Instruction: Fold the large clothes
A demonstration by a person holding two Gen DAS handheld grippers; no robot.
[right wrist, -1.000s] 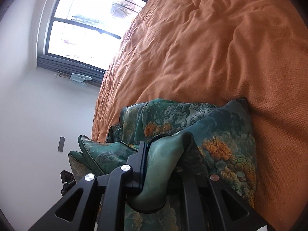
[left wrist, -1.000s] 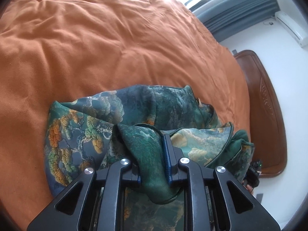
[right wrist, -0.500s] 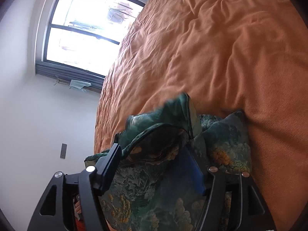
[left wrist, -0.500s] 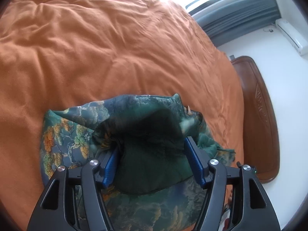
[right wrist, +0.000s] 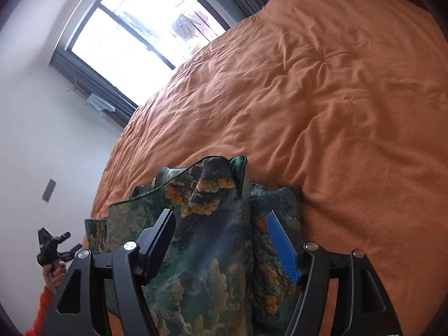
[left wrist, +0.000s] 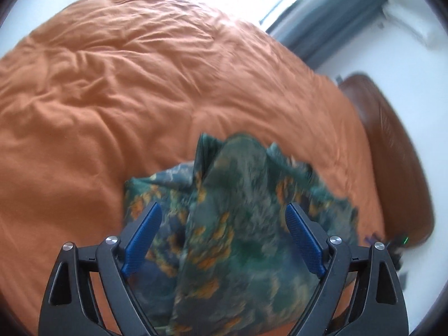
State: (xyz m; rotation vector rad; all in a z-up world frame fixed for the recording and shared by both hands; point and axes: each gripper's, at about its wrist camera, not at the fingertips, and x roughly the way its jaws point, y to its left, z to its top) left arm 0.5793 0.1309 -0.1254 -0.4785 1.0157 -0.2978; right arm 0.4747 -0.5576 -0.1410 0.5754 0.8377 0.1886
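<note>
Both of your grippers stand wide apart, gripping nothing: the left gripper (left wrist: 222,222) and the right gripper (right wrist: 221,228) each hang just above the green patterned garment (right wrist: 212,252) (blurred in the left wrist view), cloth showing between the blue pads (left wrist: 303,238). The garment lies bunched on the orange bedspread (right wrist: 322,98). Beyond the bedspread, the window (right wrist: 145,28).
</note>
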